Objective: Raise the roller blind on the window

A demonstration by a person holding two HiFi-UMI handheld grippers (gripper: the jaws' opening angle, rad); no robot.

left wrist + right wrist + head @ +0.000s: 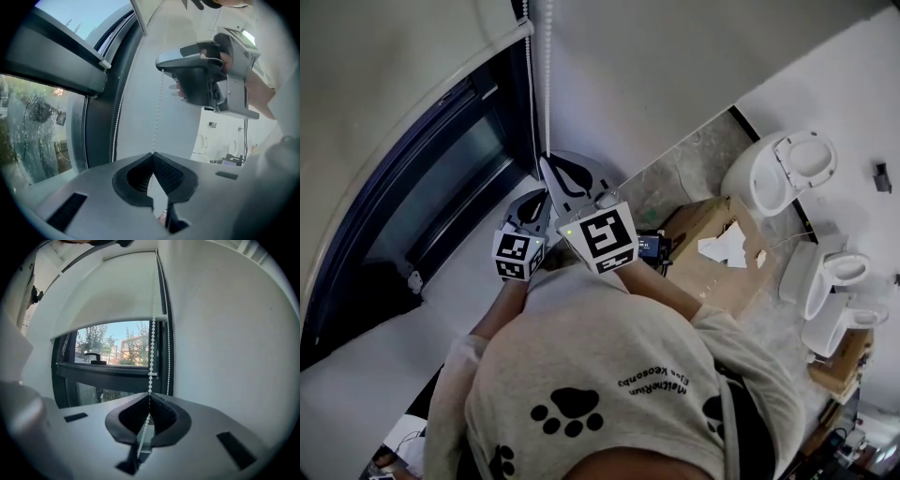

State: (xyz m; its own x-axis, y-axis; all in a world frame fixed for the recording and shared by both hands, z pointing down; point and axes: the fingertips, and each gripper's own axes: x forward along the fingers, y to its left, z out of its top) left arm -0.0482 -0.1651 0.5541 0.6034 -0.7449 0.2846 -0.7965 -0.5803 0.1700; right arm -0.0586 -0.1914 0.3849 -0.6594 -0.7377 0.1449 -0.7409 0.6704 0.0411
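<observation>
Where it hangs, the white roller blind covers the upper window.

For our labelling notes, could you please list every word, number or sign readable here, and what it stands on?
Shirt: two lines of small print, upside down, too blurred to read.
Marker cubes: black-and-white square patterns only, no letters.
Small screen by the cardboard box: too small to read.
Nothing else carries text.

Left gripper: fingers closed, pinching bead chain. Right gripper: fingers closed on the same chain. Head view, centre frame: right gripper just above left, side by side.
</observation>
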